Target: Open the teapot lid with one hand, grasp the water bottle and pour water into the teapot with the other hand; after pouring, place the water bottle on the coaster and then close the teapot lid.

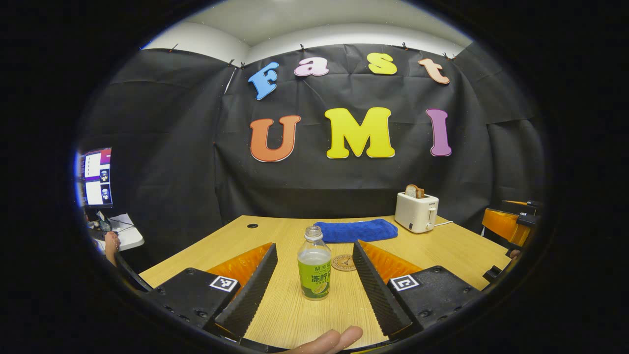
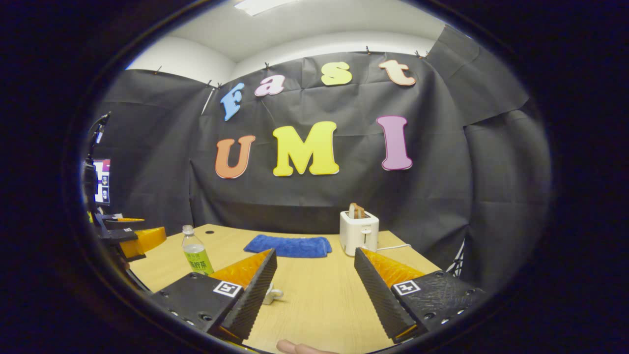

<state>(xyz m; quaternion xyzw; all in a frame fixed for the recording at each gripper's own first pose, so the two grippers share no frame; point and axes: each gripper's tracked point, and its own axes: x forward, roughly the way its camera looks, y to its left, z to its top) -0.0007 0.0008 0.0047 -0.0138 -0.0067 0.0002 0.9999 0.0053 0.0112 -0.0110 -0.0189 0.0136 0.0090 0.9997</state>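
While both grippers' fingers stand open, the water bottle [image 1: 314, 263] waits uncapped at 12 o'clock. Left gripper [image 1: 314, 282] must advance and close; the coaster [image 1: 343, 262] lies just behind.

Table [image 1: 442, 246] bears bottle [image 1: 314, 268], coaster [image 1: 343, 262], towel [image 1: 356, 230], toaster [image 1: 416, 211].

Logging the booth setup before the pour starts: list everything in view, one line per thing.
water bottle: one, clear with a green label, cap off, upright on the table between the left gripper's jaws, untouched.
coaster: one, brown, round, just behind the bottle.
towel: one, blue, folded, mid-table toward the back.
toaster: one, white, bread in its slot, back right of the table.
white object: one, mostly hidden behind the right gripper's finger; cannot tell what it is.
table: one, light wood.
monitor: one, lit, far left.
left gripper: jaws open.
right gripper: jaws open.
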